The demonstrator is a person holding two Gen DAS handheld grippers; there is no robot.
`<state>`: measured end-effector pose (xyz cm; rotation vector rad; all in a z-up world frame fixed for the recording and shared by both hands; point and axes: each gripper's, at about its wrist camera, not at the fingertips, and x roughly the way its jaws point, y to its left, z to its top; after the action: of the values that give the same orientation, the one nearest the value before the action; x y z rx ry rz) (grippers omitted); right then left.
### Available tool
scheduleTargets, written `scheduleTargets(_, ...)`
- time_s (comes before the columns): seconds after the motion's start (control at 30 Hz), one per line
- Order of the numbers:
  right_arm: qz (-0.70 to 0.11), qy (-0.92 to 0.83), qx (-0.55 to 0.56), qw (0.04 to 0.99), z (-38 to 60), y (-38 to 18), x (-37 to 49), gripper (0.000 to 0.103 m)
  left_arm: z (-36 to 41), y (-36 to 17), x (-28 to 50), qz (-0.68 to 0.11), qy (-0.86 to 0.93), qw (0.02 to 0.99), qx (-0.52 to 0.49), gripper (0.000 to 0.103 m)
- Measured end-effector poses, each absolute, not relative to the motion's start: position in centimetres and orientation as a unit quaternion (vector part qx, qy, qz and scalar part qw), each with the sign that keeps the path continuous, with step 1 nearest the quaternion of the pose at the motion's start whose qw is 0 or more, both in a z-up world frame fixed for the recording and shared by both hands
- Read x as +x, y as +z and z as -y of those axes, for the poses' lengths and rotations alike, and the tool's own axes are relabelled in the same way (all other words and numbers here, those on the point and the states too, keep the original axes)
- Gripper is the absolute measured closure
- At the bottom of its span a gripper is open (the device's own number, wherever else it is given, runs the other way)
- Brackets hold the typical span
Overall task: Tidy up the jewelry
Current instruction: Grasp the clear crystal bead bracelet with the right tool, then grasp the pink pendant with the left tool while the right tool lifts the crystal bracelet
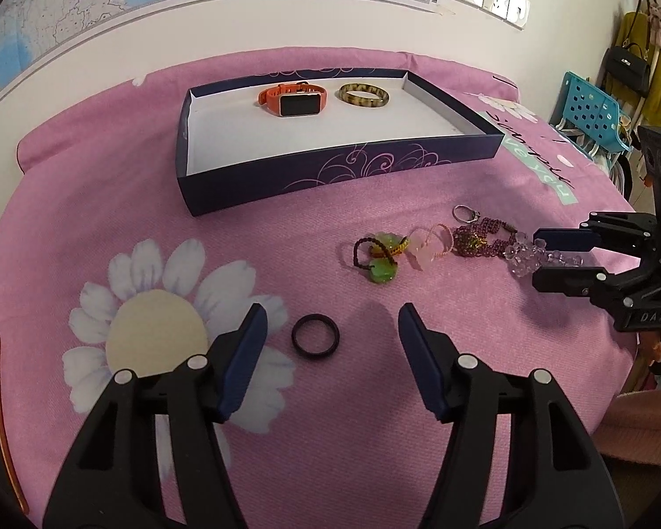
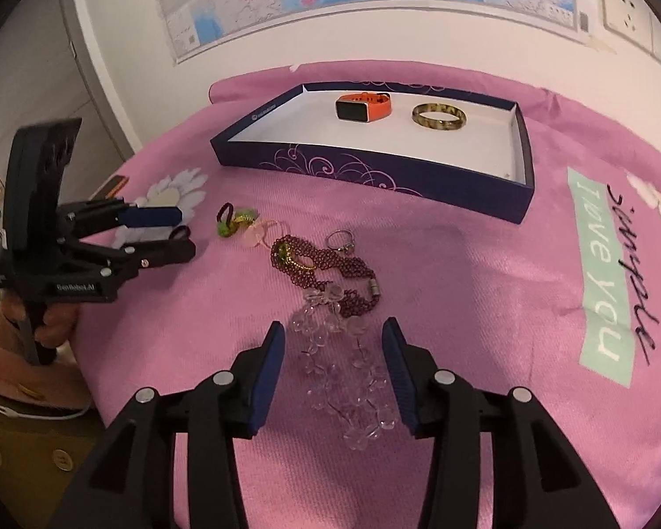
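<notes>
Straddling a clear crystal bracelet [image 2: 346,379], the right gripper [image 2: 334,344] is standing released, its blue pads [image 2: 269,370] flanking the beads without pressing on them. The strand is lying flat on the pink cloth [image 2: 462,291], its long axis running from six o'clock up toward twelve in the right wrist view, the far end overlapping a dark purple beaded bracelet [image 2: 326,266]. A silver ring [image 2: 340,239] is sitting at about one o'clock of that purple piece, and a green and pink charm cluster [image 2: 242,225] at ten o'clock.

The left gripper [image 1: 332,330] is likewise hanging open, a black ring [image 1: 315,336] lying flat between its fingers, untouched.

At twelve o'clock the navy box [image 2: 374,172] is already holding an orange smartwatch [image 2: 363,106] and a tortoiseshell bangle [image 2: 439,117], so the sorting appears partly done. The step in hand looks like picking up loose pieces; the next move probably calls for closing across the crystal strand's narrow width, then carrying it to the box without dragging the purple bracelet along.
</notes>
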<state>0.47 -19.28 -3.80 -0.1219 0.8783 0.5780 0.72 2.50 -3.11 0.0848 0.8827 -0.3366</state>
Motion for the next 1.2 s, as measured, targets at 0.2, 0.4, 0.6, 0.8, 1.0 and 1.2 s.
scheduleTargets(0.2,-0.413,0.262,-0.085,0.868,19.0,-3.9,0.2,0.070,-2.8,-3.2,0.6,-0.426,-0.163,0.889,0.036,0.049)
scheduleTargets(0.4,-0.415,0.264,-0.077,0.868,19.5,-3.9,0.3,0.085,-2.8,-3.2,0.2,-0.425,-0.166,0.889,0.040,0.053)
scheduleTargets(0.6,-0.413,0.270,-0.059,0.868,19.7,-3.7,0.3,0.090,-3.0,-3.2,-0.1,-0.425,-0.161,0.890,0.046,0.073)
scheduleTargets(0.8,-0.414,0.275,-0.039,0.867,20.2,-3.5,0.4,0.095,-3.1,-3.1,-0.1,-0.424,-0.162,0.890,0.042,0.080)
scheduleTargets(1.0,-0.409,0.284,-0.024,0.867,20.3,-3.1,0.3,0.095,-2.8,-2.5,0.1,-0.411,-0.167,0.895,0.042,0.064)
scheduleTargets(1.2,-0.402,0.285,-0.013,0.870,20.6,-2.7,0.4,0.095,-0.6,-1.6,0.8,-0.391,-0.190,0.898,0.064,0.064)
